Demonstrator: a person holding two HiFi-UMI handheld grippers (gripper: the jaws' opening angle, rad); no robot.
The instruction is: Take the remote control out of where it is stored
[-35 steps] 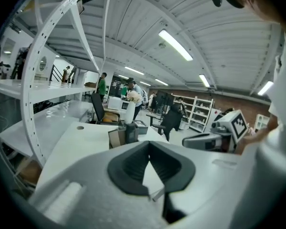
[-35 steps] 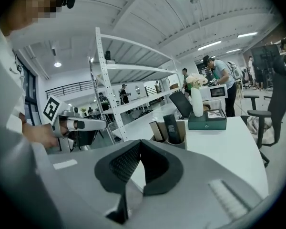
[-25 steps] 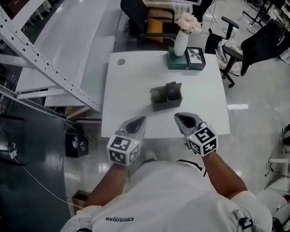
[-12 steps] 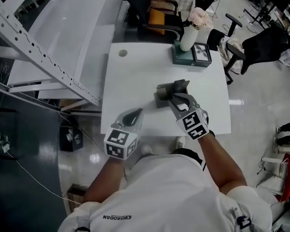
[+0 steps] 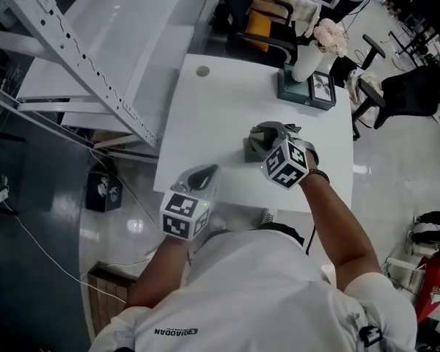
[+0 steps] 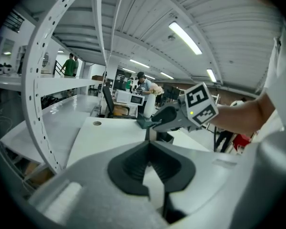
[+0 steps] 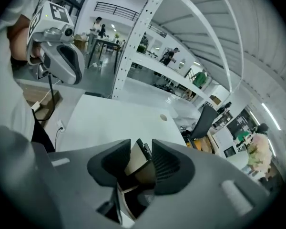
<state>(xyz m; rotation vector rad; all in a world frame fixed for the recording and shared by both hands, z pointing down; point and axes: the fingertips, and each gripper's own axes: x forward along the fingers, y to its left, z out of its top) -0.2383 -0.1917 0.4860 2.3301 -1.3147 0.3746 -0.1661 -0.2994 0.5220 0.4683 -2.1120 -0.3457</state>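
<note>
Swung in from the near edge of the white table (image 5: pixel 205 123), the right gripper (image 7: pixel 141 142) now sits over the dark grey box-shaped holder (image 5: pixel 253 151) at mid-table. Its jaws have just opened wide and grip nothing, straddling a slim black remote control (image 7: pixel 145 148) standing upright inside. It is likely light, rigid, slick plastic: pinch its flat faces near the top. The left gripper (image 6: pixel 149 144), closed and empty, hovers near-left.
</note>
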